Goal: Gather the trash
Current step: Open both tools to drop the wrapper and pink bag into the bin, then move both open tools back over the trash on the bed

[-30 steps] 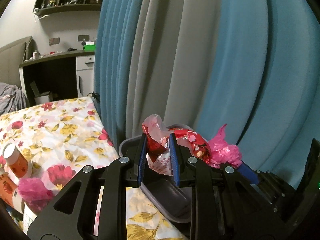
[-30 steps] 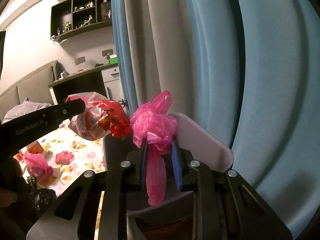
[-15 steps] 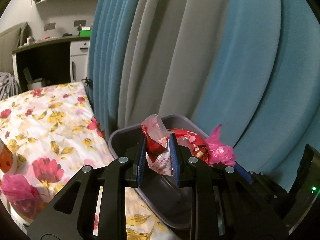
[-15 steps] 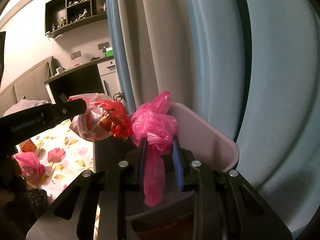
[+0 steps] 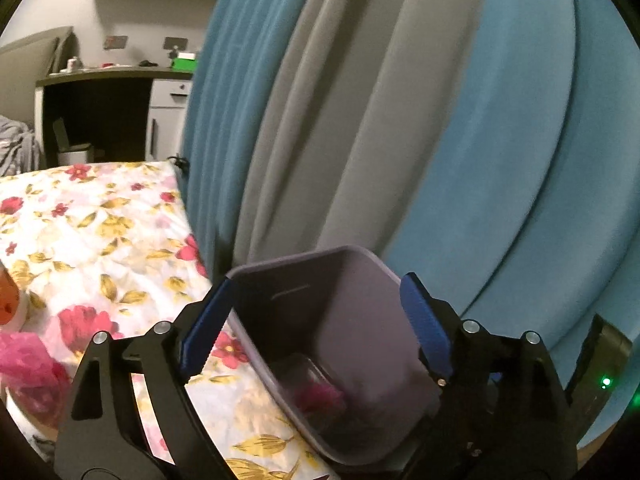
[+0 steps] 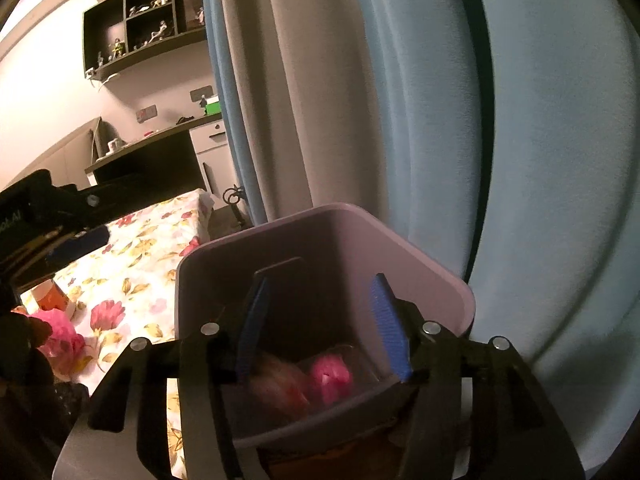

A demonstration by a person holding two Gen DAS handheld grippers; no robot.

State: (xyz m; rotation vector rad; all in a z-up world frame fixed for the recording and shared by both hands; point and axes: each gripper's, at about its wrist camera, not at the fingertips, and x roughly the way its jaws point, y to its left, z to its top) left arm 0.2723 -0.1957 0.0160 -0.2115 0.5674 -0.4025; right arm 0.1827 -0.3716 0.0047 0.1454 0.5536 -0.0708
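A lilac-grey trash bin (image 5: 304,257) (image 6: 320,211) stands against the curtain, beside the flowered bedspread. My left gripper (image 5: 316,322) hangs over its mouth; its jaws are opening wide and nothing is between them. My right gripper (image 6: 320,328) is also above the bin, its jaws opening and empty. Down inside lie a pink plastic bag (image 6: 330,376) (image 5: 320,394) and a blurred red-and-white wrapper bag (image 6: 280,388). In the right wrist view the left gripper (image 6: 60,236) shows at the left edge.
Blue and grey curtains (image 5: 400,120) hang right behind the bin. On the flowered bedspread (image 5: 100,240) lie another pink bag (image 5: 28,364) (image 6: 60,332) and an orange bottle (image 6: 52,296). A dark desk and wall shelves (image 6: 152,12) stand far back.
Both grippers went from shut to open. The red-and-white bag left the left gripper and the pink bag left the right one; both now lie in the bin.
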